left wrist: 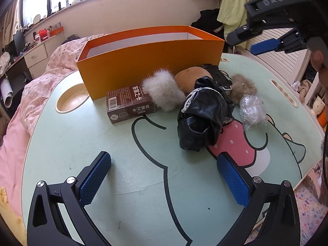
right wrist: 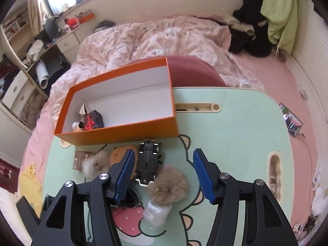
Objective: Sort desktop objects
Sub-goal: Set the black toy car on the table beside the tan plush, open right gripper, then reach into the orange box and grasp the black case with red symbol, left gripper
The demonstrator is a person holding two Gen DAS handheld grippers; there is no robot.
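Note:
An orange box [left wrist: 147, 65] [right wrist: 123, 131] stands open at the far side of the mint table [left wrist: 102, 143], with a few small things [right wrist: 90, 119] in its left end. In front of it lie a brown carton [left wrist: 127, 106], a white fluffy ball [left wrist: 164, 90], a round brown thing [left wrist: 190, 78], a black toy car [right wrist: 147, 162], crumpled black fabric [left wrist: 203, 119], a tan fluffy ball [right wrist: 168, 184] and a clear plastic wad [left wrist: 253, 110]. My left gripper [left wrist: 164, 160] is open over bare table in front of the pile. My right gripper [right wrist: 164, 153] hangs open above the car, holding nothing.
The table rests on a bed with a pink quilt [right wrist: 153, 37]. It has a round cup recess [left wrist: 71, 100] at the left, a slot [right wrist: 196, 107] at the back and a handle cutout [right wrist: 273, 164] at the right. A desk with drawers [right wrist: 67, 43] stands beyond.

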